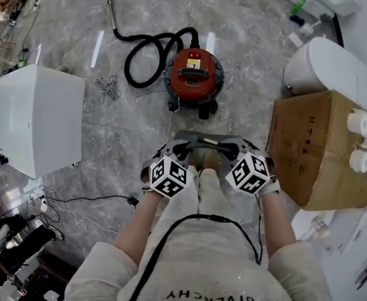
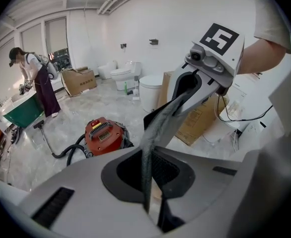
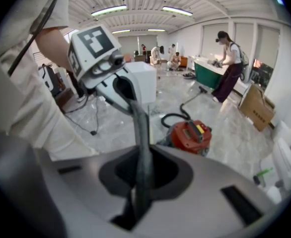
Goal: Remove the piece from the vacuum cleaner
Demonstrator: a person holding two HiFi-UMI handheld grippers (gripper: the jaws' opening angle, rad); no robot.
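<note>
At your far left a white box (image 1: 33, 115) stands on the stone floor, with a black cable (image 1: 89, 199) trailing below it. Right of that, the black hose (image 1: 146, 49) curls off to the left from the red vacuum cleaner (image 1: 194, 75), which sits on the floor ahead of you with the handle on its lid lying side to side. Nearer your body, your left gripper (image 1: 174, 150) is clamped narrow on one end of the thin gray piece (image 1: 206, 142). The piece is held up in front of you, well apart from the vacuum cleaner. Its long axis runs straight across from left to right, and each gripper view shows it edge-on as a slim strip (image 2: 153, 138). Your right gripper (image 1: 237, 149) pinches the other end just as tightly, the two grippers facing each other. Nothing stands between the piece and the vacuum cleaner. Just to your right is a cardboard box (image 1: 315, 149) with paper rolls (image 1: 360, 143) on it, and beyond it a white rounded fixture (image 1: 327, 68).
</note>
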